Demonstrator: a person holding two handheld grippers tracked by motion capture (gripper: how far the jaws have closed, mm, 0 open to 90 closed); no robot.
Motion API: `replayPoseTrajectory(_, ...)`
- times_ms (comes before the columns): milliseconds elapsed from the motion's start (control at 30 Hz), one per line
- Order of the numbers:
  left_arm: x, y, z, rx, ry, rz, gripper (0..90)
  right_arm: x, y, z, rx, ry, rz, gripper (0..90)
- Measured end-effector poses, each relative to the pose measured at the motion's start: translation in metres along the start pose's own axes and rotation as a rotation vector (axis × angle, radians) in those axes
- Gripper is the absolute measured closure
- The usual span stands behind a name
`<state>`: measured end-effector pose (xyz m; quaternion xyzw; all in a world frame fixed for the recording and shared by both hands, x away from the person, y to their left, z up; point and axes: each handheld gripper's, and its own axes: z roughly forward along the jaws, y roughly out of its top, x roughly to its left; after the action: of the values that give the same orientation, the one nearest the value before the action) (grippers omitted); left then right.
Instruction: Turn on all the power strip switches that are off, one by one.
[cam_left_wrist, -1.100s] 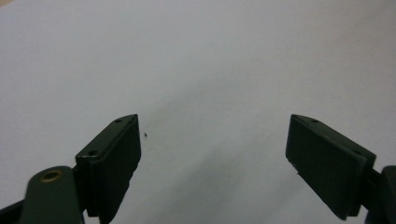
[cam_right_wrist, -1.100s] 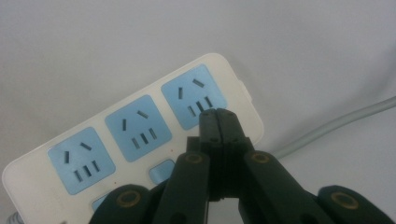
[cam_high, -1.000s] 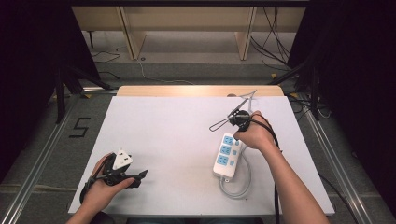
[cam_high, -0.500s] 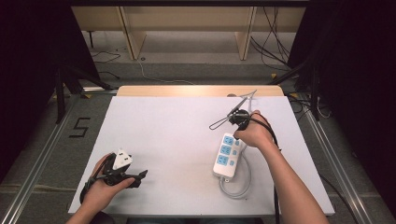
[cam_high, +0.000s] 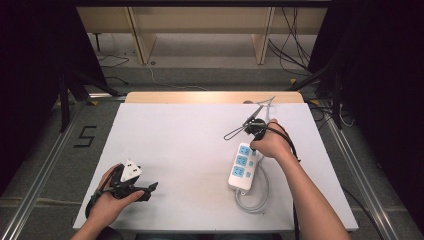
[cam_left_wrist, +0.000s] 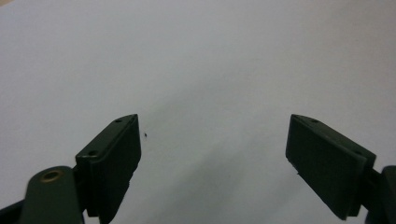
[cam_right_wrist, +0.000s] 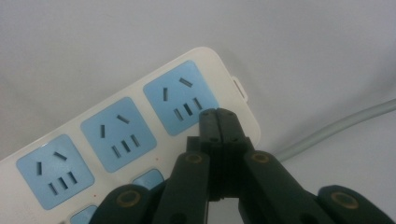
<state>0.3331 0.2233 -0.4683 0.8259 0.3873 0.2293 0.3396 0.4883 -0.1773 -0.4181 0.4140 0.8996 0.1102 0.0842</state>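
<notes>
Power strip (cam_high: 244, 167) long axis near-far, cord (cam_high: 256, 200) end twd person.

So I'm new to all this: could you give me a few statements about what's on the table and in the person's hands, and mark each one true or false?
1. The white power strip with blue sockets has three blue sockets in a row. True.
2. A plug sits in one of its sockets. False: every socket is empty.
3. The right gripper has its black fingers pressed together over the strip. True.
4. The left gripper is clamped on a cable. False: its fingers stand wide apart over the bare white table.
5. The strip's grey cable loops on the table. True.
</notes>
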Motion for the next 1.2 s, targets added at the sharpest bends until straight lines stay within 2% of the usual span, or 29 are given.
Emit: replayPoseTrajectory(1200,-0.0011,0.0005,-0.0005,-0.001,0.001,0.008,18.0,0.002,-0.0001,0.0081,0.035,-0.006,0.001,90.0)
